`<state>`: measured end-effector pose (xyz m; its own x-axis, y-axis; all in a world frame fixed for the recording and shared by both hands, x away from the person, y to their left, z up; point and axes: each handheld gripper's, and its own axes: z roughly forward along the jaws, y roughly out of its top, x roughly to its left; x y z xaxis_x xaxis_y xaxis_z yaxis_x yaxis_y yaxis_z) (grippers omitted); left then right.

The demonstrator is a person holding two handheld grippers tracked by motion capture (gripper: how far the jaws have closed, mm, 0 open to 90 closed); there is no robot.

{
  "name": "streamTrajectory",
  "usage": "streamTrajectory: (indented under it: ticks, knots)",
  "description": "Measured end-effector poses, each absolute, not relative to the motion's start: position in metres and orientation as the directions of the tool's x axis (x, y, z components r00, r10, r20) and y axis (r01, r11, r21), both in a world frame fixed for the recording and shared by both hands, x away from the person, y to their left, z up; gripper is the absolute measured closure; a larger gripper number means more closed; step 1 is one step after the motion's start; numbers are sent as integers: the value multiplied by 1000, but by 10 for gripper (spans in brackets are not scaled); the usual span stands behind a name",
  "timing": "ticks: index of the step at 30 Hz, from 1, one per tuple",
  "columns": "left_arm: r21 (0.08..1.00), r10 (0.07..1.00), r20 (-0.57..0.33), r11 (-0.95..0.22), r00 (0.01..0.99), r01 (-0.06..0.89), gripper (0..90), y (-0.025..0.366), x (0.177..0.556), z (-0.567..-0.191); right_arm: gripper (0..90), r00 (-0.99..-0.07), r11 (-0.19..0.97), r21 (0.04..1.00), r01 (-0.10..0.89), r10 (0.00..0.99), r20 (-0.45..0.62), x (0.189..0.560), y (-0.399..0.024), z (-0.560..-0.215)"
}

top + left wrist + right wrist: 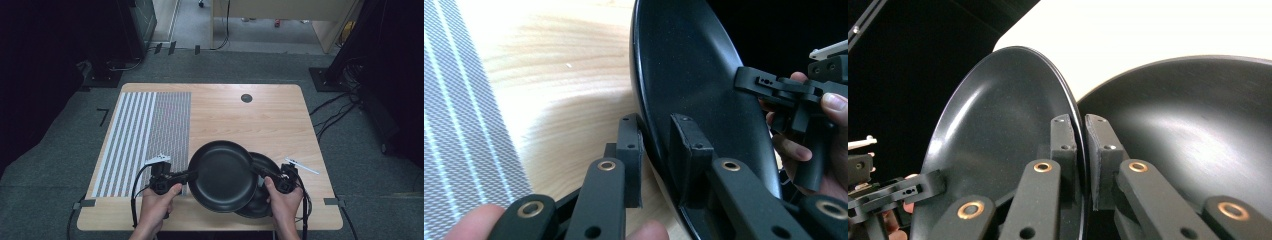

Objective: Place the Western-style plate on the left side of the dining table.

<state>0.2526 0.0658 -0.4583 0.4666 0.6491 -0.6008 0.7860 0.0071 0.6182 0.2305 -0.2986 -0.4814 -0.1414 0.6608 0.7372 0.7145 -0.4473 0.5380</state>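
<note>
Where pinched: second plate (1198, 135) beneath.

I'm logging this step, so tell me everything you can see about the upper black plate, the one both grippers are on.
The upper plate is round, black and shallow, with a smooth, slightly glossy surface and a thin raised rim. It sits near the table's front edge, overlapping a second black plate beneath its right side. The left gripper clamps its left rim and the right gripper its right rim, one jaw inside and one outside each. It looks lifted slightly, roughly level.
</note>
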Motion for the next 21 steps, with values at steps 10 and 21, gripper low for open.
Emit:
streamTrajectory:
  ticks: [10, 21]
  knots:
    - [630, 664, -604, 60, 441, 774, 765, 96, 265, -446, 845, -176, -416, 541, 731, 651, 739, 257, -269, -467]
    - [652, 701, -572, 75, 425, 754, 761, 134, 284, -433, 844, -202, -389, 533, 751, 633, 747, 291, -230, -458]
